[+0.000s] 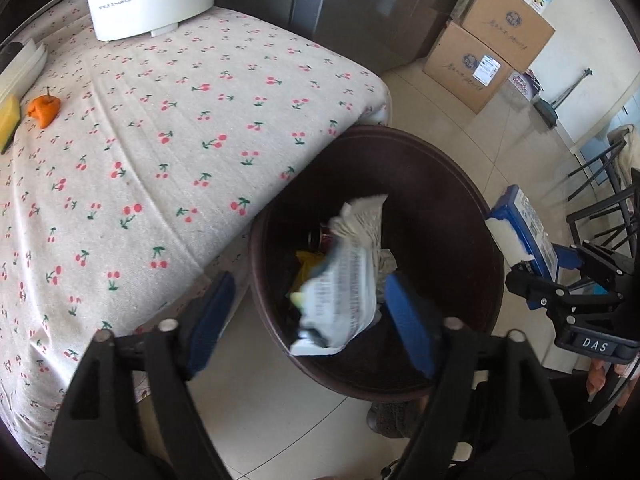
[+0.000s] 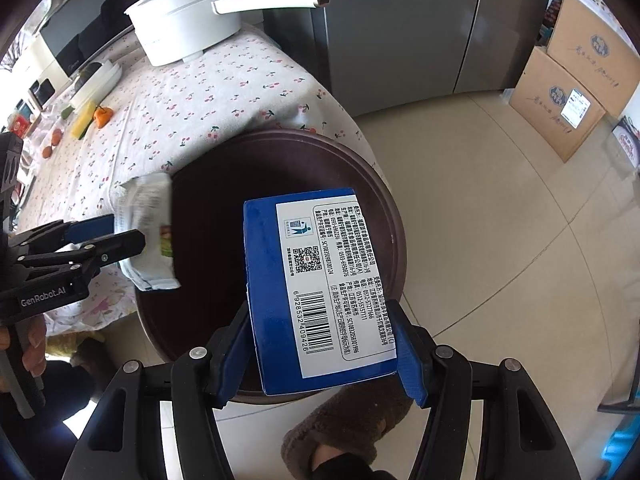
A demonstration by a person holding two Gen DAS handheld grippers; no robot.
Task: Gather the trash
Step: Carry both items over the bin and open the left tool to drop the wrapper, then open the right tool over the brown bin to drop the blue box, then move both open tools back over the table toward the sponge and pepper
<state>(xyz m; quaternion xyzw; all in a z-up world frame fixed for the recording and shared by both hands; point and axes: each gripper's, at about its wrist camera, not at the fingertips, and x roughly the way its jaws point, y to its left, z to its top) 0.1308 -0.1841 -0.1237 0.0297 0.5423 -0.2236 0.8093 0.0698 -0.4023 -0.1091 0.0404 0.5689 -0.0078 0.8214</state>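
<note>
Left gripper [image 1: 308,320] stands wide above the bin [image 1: 460,208], the wrapper [image 1: 344,276] loose between its pads, apparently dropping. Right gripper [image 2: 324,352] clamps the blue box [image 2: 320,280] over the bin; centre it above the opening before releasing.

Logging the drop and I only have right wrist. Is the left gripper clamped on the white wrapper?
Observer: No. Left wrist shows the left gripper open, with the white wrapper loose between its pads, over the bin.
Operator: Anything in the bin? The box blocks my view.
Observer: Yes. A yellow scrap and what may be a can lie below the wrapper.
Operator: How's the far end of the box?
Observer: The blue box has a ragged white edge at that end.
</note>
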